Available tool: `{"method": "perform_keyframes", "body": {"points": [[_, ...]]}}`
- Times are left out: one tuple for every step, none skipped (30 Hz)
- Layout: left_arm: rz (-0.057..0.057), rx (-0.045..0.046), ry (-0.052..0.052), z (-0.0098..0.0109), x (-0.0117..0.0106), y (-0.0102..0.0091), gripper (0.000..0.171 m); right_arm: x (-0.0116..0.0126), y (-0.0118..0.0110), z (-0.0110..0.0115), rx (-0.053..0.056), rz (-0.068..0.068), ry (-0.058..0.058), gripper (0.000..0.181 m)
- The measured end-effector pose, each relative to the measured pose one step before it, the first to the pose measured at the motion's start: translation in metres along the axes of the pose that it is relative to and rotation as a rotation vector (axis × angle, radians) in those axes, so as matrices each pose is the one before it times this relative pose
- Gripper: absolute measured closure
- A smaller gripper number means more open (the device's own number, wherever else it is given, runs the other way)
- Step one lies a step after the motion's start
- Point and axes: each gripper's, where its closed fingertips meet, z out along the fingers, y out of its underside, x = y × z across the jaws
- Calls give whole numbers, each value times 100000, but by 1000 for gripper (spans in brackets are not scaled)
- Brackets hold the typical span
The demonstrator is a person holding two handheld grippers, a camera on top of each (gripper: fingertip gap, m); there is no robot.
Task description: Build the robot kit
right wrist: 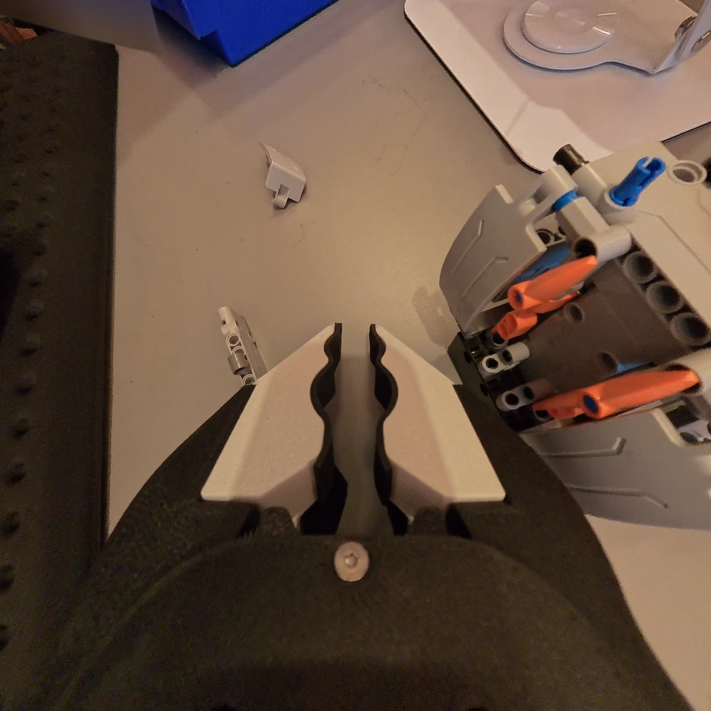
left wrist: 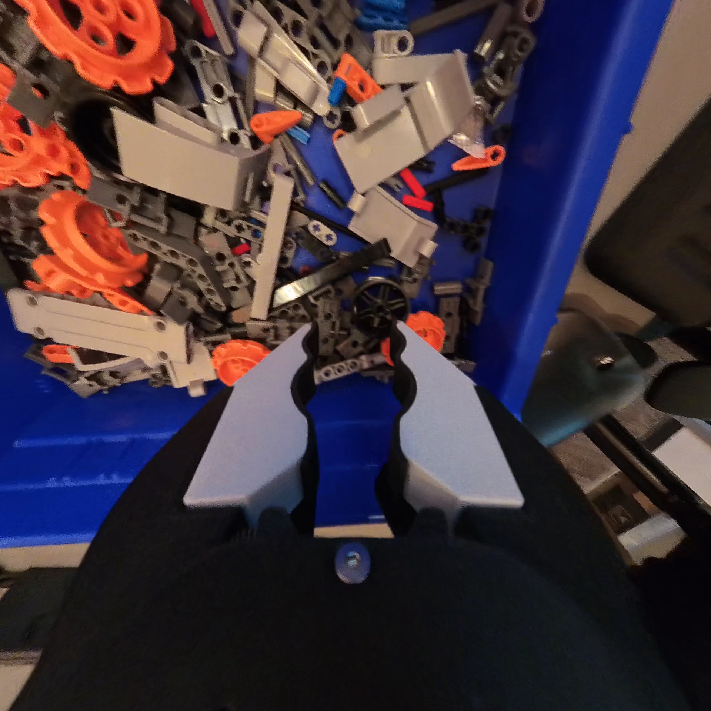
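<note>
My left gripper [left wrist: 356,331] is open and empty, low over a blue bin [left wrist: 538,231] full of loose building pieces. A black spoked wheel [left wrist: 380,307] and dark grey beams [left wrist: 334,338] lie just beyond and between its fingertips. Orange toothed wheels [left wrist: 96,246] and light grey panels [left wrist: 181,169] fill the pile. My right gripper [right wrist: 354,329] is open by a narrow gap and empty, just above the grey table [right wrist: 346,231]. A light grey beam [right wrist: 240,346] lies by its left finger. A part-built grey model [right wrist: 577,346] with orange pieces stands to its right.
A small grey panel piece [right wrist: 282,175] lies alone on the table ahead of the right gripper. A black studded mat [right wrist: 50,269] runs along the left. The bin's corner [right wrist: 238,27] is at the back. A white plate with a clear suction disc [right wrist: 558,38] is at the back right. Spacing between my two grippers at the tips: around 40 cm.
</note>
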Motion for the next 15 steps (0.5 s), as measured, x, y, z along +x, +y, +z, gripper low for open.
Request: {"method": "perform_keyframes", "body": {"points": [[-744,-716,3862,-8,725,249,134,-15,5,17,-68,15,-110,169],[-384,-2027,1326,213,307,352,131,-13,7,17,-83,-39,-52,169],[147,-1703,-259,350,46,206,129,-20,-1,12,-72,-68,-35,169],[73,-1482,3015,441,532,127,128,-14,3,4,-63,-19,-42,169],[389,-2040,1615,477,306,156,128,-6,-3,7,-18,-23,18,169],[456,-1673,-1345,400,-183,48,131,10,-14,-18,36,-28,74,169],[178,-113,611,289,70,-196,133,5,-9,-10,57,11,47,169],[348,1285,1527,160,202,-438,136,6,5,-8,7,29,-10,169],[394,977,-440,99,-120,-365,139,-10,-7,-1,-43,-19,-2,169],[-623,297,-139,-18,-99,-218,146,-5,2,0,-11,-44,13,169],[-661,-1199,-1538,-106,-273,94,149,11,15,1,-58,22,11,169],[69,-134,-2088,-255,-276,-14,149,6,17,-4,-24,57,-3,169],[453,2606,203,-468,80,-368,149,0,-10,-15,104,48,-36,169],[-501,3937,310,-548,22,-580,148,5,-21,-20,125,37,0,169],[-1736,2404,-946,-373,-304,-368,148,6,-11,-10,63,27,-10,169]]}}
